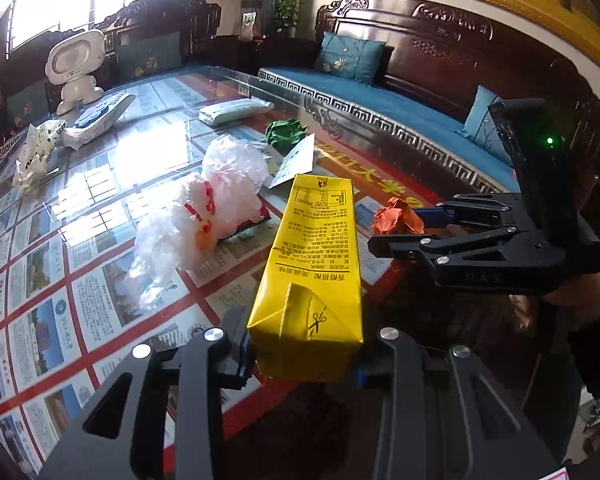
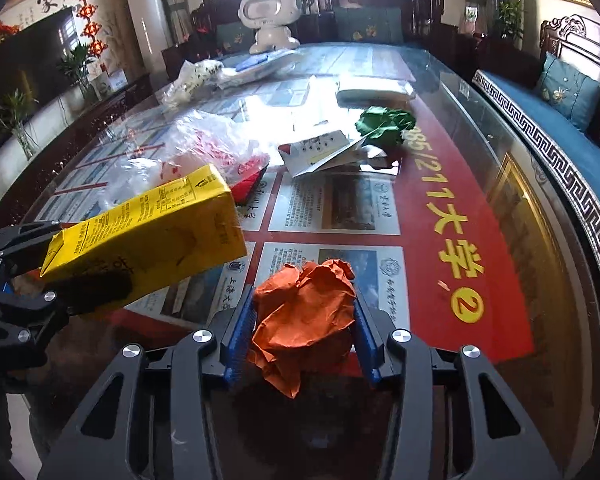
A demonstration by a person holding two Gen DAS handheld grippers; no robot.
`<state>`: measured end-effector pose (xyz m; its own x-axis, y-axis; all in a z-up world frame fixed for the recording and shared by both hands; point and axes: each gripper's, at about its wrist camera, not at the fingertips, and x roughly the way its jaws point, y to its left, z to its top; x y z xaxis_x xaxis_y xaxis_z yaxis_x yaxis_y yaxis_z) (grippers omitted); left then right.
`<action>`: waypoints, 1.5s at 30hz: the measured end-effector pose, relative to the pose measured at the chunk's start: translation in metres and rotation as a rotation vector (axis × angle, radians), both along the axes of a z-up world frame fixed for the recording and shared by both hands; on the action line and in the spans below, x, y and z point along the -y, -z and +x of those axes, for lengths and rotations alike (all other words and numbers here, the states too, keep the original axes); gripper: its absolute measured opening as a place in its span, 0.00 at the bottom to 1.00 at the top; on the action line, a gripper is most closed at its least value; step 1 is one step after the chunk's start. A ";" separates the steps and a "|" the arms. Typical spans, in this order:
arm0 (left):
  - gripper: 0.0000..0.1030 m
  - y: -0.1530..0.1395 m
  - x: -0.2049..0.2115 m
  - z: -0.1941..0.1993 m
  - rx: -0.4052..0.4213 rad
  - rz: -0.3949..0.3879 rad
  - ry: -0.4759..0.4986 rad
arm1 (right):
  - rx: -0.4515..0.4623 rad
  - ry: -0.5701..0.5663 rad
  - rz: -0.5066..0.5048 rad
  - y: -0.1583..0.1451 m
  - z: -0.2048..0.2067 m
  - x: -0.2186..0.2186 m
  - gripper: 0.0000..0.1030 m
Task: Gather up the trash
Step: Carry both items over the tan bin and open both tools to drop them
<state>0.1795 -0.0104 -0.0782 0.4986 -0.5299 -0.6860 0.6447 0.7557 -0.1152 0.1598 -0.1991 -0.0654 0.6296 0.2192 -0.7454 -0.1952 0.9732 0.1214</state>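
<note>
Right wrist view: a crumpled orange paper ball [image 2: 304, 320] sits between the blue pads of the right gripper [image 2: 304, 328], which press against both its sides, narrowed to about the ball's width. The ball is at the near edge of the glass-topped table [image 2: 520, 208], low over its surface; whether it has lifted clear cannot be told. Just left of the ball, a yellow drink carton [image 2: 148, 240] is held up off the table by the left gripper [image 1: 302, 360], whose jaws are partly closed and clamped on the carton's folded end. Beyond the ball, further onto the table, lie a clear plastic bag [image 2: 204, 144] with red print, a folded leaflet [image 2: 324, 150] and a green paper wad [image 2: 386, 124].

Risks, as judgement: the soft ball could compress and slip out if the grip is shallow. The carton, gripped only at one end, could pivot or droop. The two grippers are near each other and could collide.
</note>
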 end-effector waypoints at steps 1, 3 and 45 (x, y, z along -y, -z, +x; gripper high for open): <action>0.36 -0.003 -0.001 -0.006 0.002 -0.007 0.003 | 0.011 0.004 0.001 -0.004 -0.007 0.002 0.43; 0.36 -0.008 -0.004 -0.013 0.012 -0.010 -0.002 | 0.027 -0.002 0.006 -0.010 -0.019 0.003 0.43; 0.35 0.140 -0.006 -0.289 -0.365 0.076 0.145 | -0.218 -0.146 0.090 0.078 -0.315 -0.031 0.44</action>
<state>-0.1093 -0.0049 -0.2184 0.1385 -0.5178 -0.8442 0.6723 0.6750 -0.3037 -0.1556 -0.1678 -0.1437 0.4135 0.3677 -0.8330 -0.2929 0.9199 0.2607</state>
